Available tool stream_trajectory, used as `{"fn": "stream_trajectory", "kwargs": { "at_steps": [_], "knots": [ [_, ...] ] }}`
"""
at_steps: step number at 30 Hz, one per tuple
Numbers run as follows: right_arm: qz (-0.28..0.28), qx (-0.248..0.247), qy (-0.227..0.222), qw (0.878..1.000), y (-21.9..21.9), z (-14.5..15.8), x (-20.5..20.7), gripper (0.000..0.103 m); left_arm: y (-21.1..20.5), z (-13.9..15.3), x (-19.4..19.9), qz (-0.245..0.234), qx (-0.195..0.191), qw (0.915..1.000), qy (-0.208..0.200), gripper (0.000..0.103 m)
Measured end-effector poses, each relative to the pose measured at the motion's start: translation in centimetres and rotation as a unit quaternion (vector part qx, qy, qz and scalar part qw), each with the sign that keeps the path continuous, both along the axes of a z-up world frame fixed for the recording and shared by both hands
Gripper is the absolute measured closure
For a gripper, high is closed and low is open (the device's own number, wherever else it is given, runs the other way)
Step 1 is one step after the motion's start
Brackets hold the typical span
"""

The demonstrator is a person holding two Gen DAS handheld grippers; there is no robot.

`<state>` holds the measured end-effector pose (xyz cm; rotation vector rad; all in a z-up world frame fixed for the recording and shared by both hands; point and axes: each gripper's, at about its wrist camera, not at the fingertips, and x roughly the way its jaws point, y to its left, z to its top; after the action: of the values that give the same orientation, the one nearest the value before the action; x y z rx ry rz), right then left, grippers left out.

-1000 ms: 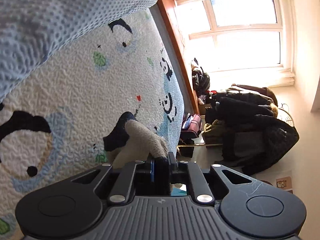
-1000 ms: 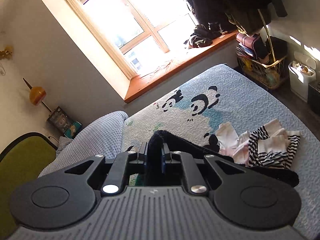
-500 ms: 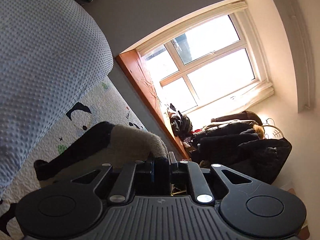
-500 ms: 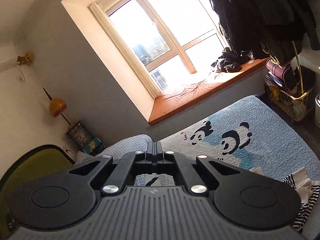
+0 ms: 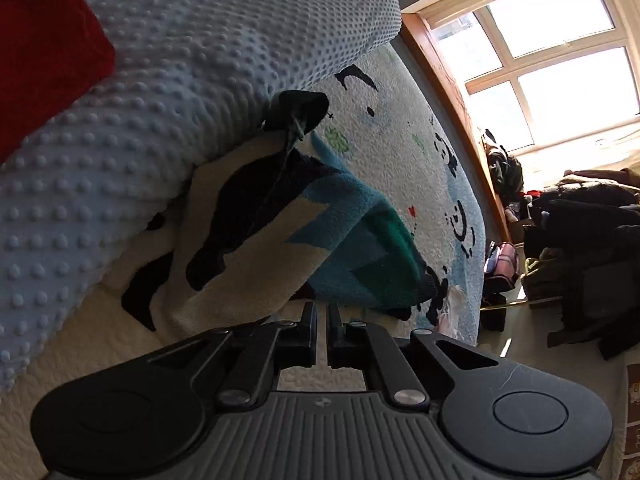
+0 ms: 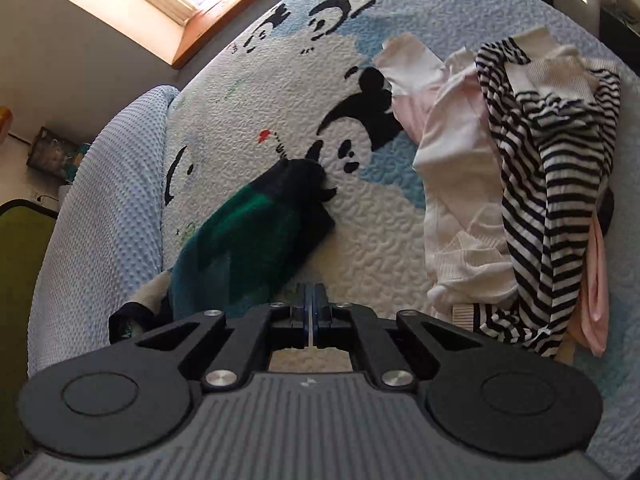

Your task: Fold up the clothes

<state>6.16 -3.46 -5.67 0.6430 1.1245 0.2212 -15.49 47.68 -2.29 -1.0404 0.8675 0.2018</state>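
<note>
Bedspread point(image 6: 372, 248), quilted with a panda print, lies bare between the two garment heaps, and that strip is the only free ground beside the right gripper point(image 6: 311, 300). A dotted blue blanket point(image 5: 192, 92) rises as a ridge along the left edge; a wooden window sill point(image 6: 224, 28) bounds the far side. The patterned sweater point(image 5: 280, 240), cream, black, teal and green, lies on the bed against that ridge, directly beyond the left gripper point(image 5: 322, 314), whose jaws stand a narrow slit apart with nothing pinched; whether the tips touch the cloth cannot be told. From the right wrist view the sweater's dark sleeve runs up and left of the right gripper, whose jaws are pressed together and empty, having just been closing. Striped and pink clothes point(image 6: 532, 184) lie heaped to the right, well apart from the sweater. The sweater's lower hem is hidden behind the gripper bodies.
</note>
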Motion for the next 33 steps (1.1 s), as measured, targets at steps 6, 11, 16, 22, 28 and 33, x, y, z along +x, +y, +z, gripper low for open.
{"fn": "stream_trajectory", "kwargs": {
  "at_steps": [6, 11, 16, 22, 28, 33],
  "knots": [
    [-0.027, 0.006, 0.015, 1.000, 0.3, -5.3, 3.0, 0.092, -2.1, -6.4, -4.9, 0.054, 0.021, 0.9983, -0.001, 0.061],
    [-0.011, -0.002, 0.003, 1.000, 2.2, -8.2, 6.0, 0.077, -6.3, -11.7, -7.6, 0.124, 0.027, 0.9918, -0.013, 0.052],
    [-0.021, 0.020, -0.005, 1.000, 3.2, -10.1, 8.4, 0.075, -9.5, -14.6, -7.7, 0.188, 0.034, 0.9810, -0.031, 0.047],
    [-0.075, 0.068, -0.013, 0.995, 3.1, -12.1, 11.3, 0.063, -9.5, -17.2, -6.1, 0.259, 0.000, 0.9641, -0.058, 0.043],
    [-0.093, 0.088, -0.025, 0.992, 4.8, -14.5, 14.6, 0.055, -8.6, -18.1, -4.5, 0.292, -0.019, 0.9522, -0.086, 0.037],
    [-0.092, 0.109, -0.034, 0.989, 6.8, -15.6, 16.5, 0.073, -8.3, -18.3, -4.0, 0.318, -0.038, 0.9422, -0.099, 0.031]
  ]
}}
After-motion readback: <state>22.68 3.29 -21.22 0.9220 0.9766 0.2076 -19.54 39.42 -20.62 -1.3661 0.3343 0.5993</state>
